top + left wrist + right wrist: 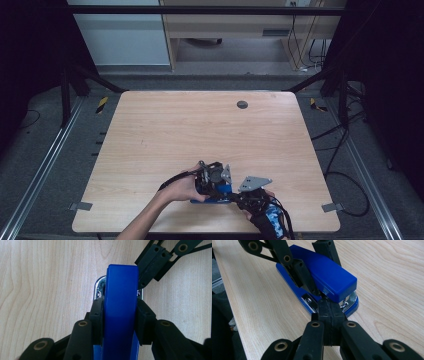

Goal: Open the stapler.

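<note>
**A:** Start with the biggest thing: your table (150, 130), a pale wood-grain top with rounded corners. Where's the work on it?

**B:** Near your edge, a little right of the middle. The blue stapler (324, 277) lies flat there, long axis running left to right in the high view, its mouth end toward your right hand.

**A:** What's it made of?

**B:** Smooth, glossy blue plastic, a boxy top arm with softened corners over a flatter base (shiny metal shows at the mouth, between the two).

**A:** And your left gripper (120, 322)?

**B:** It comes down over the stapler, and its matte black pads pinch the top arm from both sides.

**A:** Your right gripper (330, 315)?

**B:** Jaws pressed flat together with nothing between them, the tip right at the stapler's mouth; whether it touches the metal I can't tell.
</note>
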Demonstrator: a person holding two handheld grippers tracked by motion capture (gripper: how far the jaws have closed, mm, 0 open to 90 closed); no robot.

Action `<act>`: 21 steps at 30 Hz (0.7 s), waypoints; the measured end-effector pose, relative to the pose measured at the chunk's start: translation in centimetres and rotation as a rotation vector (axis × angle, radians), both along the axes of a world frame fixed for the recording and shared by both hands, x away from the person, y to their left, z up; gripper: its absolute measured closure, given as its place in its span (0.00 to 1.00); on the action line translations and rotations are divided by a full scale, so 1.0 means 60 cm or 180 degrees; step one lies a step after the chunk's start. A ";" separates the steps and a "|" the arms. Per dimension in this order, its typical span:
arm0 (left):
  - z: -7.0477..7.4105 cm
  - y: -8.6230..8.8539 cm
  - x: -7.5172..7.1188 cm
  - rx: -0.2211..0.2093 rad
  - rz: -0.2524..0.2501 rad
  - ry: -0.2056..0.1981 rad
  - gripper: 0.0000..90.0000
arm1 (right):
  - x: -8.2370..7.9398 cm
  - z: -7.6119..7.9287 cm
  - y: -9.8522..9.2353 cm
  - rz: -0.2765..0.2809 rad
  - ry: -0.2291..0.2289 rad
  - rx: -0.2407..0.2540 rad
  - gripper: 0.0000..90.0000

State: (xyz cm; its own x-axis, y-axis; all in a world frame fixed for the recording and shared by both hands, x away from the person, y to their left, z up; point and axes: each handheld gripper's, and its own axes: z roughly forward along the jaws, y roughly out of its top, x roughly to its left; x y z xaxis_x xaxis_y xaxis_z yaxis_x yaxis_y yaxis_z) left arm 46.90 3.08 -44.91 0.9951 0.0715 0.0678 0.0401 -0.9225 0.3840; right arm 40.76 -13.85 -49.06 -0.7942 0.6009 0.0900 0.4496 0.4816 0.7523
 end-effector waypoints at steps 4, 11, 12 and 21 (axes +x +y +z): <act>0.002 0.001 0.000 -0.0006 -0.0012 -0.0013 0.72 | 0.000 -0.001 0.000 0.0001 -0.0012 0.0006 1.00; 0.001 0.002 0.000 -0.0029 -0.0034 -0.0009 0.72 | 0.001 -0.002 0.000 -0.0003 -0.0004 0.0045 1.00; 0.001 0.003 0.000 -0.0041 -0.0033 -0.0005 0.72 | 0.001 -0.002 0.001 0.0000 -0.0007 0.0039 1.00; 0.002 0.006 0.001 -0.0074 -0.0064 0.0013 0.73 | 0.000 -0.001 0.004 -0.0003 0.0006 0.0011 1.00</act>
State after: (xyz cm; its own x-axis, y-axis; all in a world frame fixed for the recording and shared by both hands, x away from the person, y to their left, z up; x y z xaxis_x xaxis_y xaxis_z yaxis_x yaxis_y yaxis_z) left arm 46.94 3.43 -44.81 0.9967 0.0531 0.0622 0.0234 -0.9139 0.4053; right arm 40.75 -13.61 -49.09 -0.7935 0.6013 0.0937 0.4515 0.4785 0.7531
